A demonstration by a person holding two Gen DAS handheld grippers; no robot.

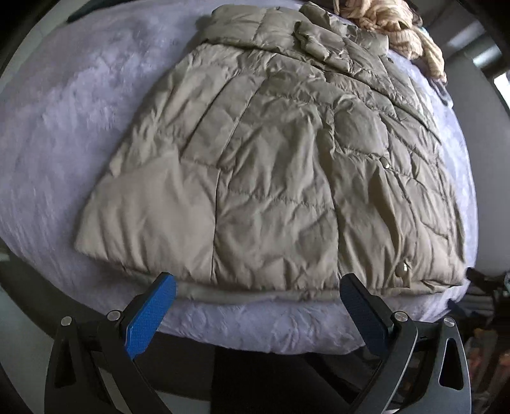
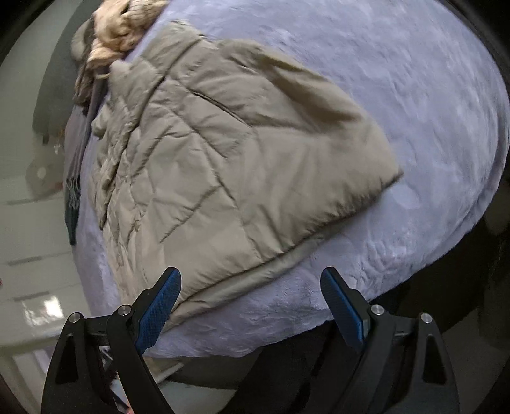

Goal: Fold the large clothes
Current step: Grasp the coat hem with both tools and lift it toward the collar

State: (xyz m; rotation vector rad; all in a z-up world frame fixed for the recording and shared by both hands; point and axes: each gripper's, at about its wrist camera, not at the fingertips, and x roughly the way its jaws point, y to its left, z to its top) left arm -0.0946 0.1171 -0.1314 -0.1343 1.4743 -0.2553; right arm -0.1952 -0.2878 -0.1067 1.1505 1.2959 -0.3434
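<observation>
On lilac blanket [image 1: 63, 127], beige quilted jacket [image 1: 271, 175], both tools spread, empty.

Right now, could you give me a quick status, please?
Both grippers, left and right, open at jacket hem. Quilted jacket flat, half-folded on blanket. Knit garment touches collar end.
</observation>
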